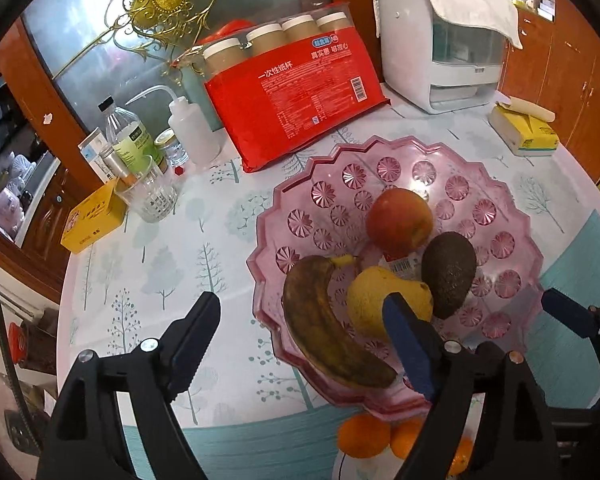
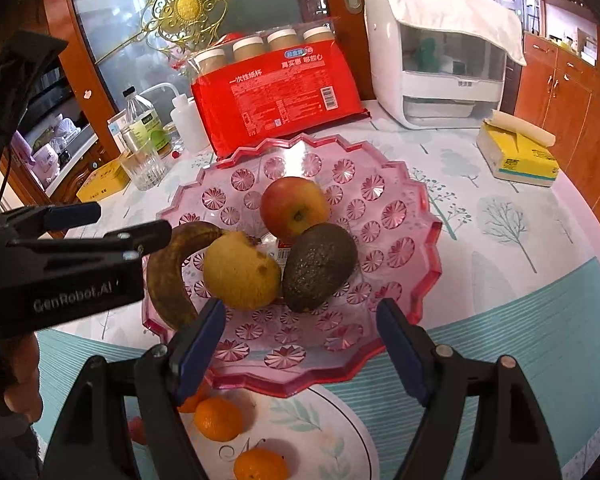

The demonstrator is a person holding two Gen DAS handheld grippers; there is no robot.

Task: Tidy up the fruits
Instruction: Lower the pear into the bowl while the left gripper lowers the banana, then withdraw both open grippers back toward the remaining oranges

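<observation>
One surface (image 2: 520,280) is seen, covered with a tree-print cloth. On it, toward the back, one white appliance (image 2: 432,68) is draped with a cloth, and one red pack of paper cups (image 2: 275,96) leans beside it. One pink bowl (image 2: 400,216) is set near the front edge. In the bowl four fruits are counted: one browned banana (image 2: 167,276) along the left rim, one apple (image 2: 293,208) at the middle, one dark avocado (image 2: 318,268) touching the apple, and one yellow pear-like fruit (image 2: 239,270) between banana and avocado. One plate (image 2: 340,432) lies just in front of the bowl; three small oranges (image 2: 217,418) are seen on it, and something small and red beside them cannot be identified. One yellow tissue pack (image 2: 516,152) is placed at the right.

Two hand-held grippers are present. The left hand-held gripper (image 1: 302,340) is released, spread wide above the banana, nothing pressed by its pads. The right hand-held gripper (image 2: 302,346) is likewise released and empty over the bowl's near rim.
</observation>
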